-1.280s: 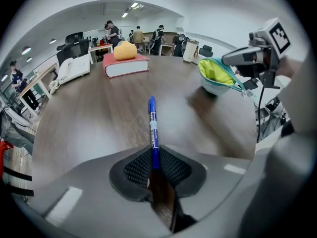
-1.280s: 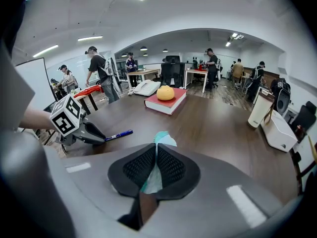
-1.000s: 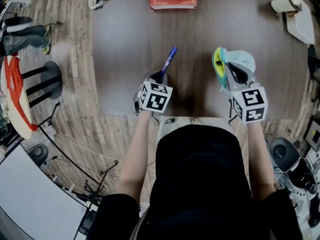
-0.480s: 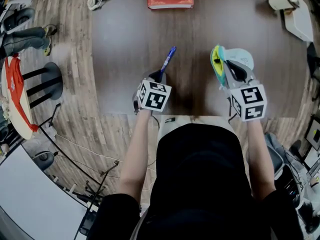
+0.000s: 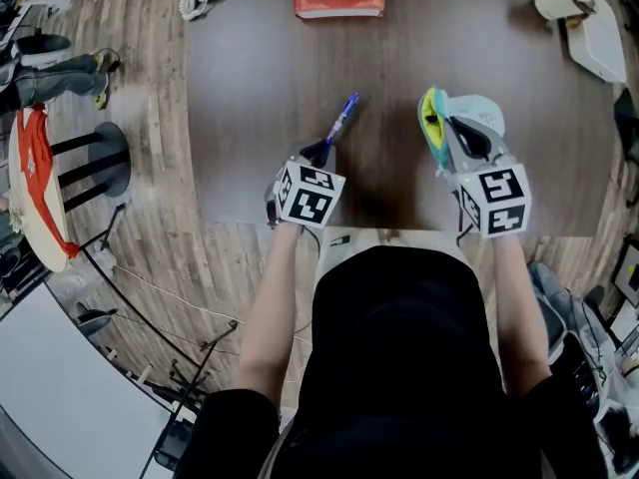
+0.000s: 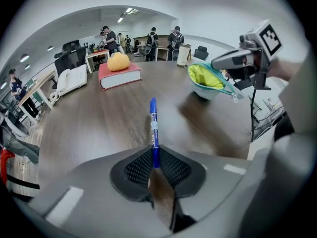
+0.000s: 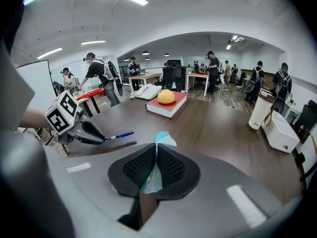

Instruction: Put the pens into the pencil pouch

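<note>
One pen (image 5: 342,118), one pouch (image 5: 483,116), each pinched by its own gripper at the table (image 5: 260,68).
Head view: left gripper (image 5: 322,152) clamps the pen's tail, pen pointing to 1 o'clock. The right gripper (image 5: 448,134) nips the pouch at 3 o'clock of it, well apart. Only the left gripper view shows the pouch's yellow-green lining gaping. The right gripper view just shows a teal edge between its closed jaws, pen at 10 o'clock.

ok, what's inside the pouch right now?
The pouch mouth is open, showing only yellow-green lining; no pen seen in it. Its depth is hidden by the rim. The pen is outside, in the left gripper.
</note>
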`<state>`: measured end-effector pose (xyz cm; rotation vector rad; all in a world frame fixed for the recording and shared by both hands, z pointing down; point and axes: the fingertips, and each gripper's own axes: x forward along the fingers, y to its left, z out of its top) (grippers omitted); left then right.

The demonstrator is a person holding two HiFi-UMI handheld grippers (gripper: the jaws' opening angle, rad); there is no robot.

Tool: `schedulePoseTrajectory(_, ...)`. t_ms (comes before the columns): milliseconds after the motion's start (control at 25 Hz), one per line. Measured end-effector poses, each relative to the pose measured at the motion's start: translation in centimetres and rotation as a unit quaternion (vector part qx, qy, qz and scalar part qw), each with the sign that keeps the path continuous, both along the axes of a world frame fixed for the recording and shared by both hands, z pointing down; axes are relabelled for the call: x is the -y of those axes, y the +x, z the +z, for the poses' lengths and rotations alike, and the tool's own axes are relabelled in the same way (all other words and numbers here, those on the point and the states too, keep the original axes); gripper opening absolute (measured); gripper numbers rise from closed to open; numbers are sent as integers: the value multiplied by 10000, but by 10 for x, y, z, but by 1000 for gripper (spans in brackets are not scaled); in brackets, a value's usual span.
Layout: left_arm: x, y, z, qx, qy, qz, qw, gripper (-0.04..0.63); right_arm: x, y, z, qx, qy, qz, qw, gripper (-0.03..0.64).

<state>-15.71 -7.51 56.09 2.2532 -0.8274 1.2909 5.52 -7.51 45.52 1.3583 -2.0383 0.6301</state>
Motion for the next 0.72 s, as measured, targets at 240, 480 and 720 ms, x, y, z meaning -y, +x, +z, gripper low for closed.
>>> schedulePoseTrajectory(240,-12,13,-21,-166,182,293,9993,37,-1,0,-4,48,102,6,9999,21)
schedulePoseTrajectory(480,-24,32,-49,-306,342,572,9973,38,-1,1,-7,80,172,-19,9998,21)
schedulePoseTrajectory(720,-34,52,-68,-370,421,967,9937,38,-4,2,-11,104,223,-62,9997,21)
